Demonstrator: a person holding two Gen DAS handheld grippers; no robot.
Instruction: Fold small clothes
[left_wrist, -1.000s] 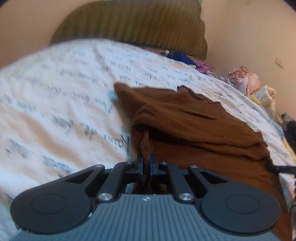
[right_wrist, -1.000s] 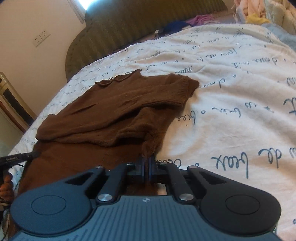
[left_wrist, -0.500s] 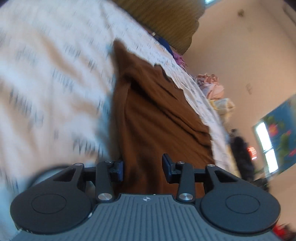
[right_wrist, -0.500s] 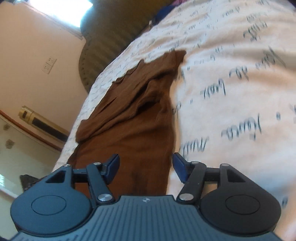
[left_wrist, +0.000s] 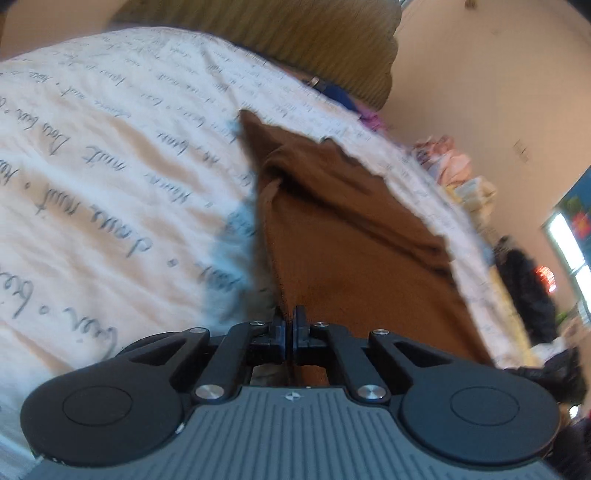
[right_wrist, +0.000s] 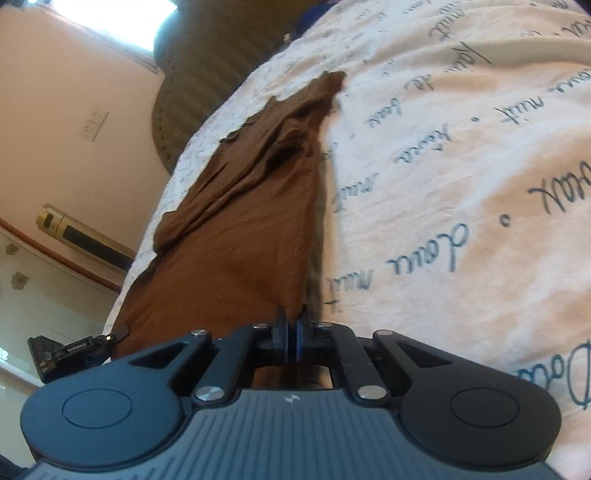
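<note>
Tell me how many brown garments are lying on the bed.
1. A single brown knit top lies along the white lettered bedspread, its near edge at both grippers. More could hide in the blurred clothes pile beyond.

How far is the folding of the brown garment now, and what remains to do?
Done: the brown knit garment lies on the printed bedsheet with its upper part already folded over. In hand: the left gripper and the right gripper have just closed, each pinching a near corner of the garment's edge. Left: probably carrying that edge up over the rest for the next fold, then smoothing it.
</note>
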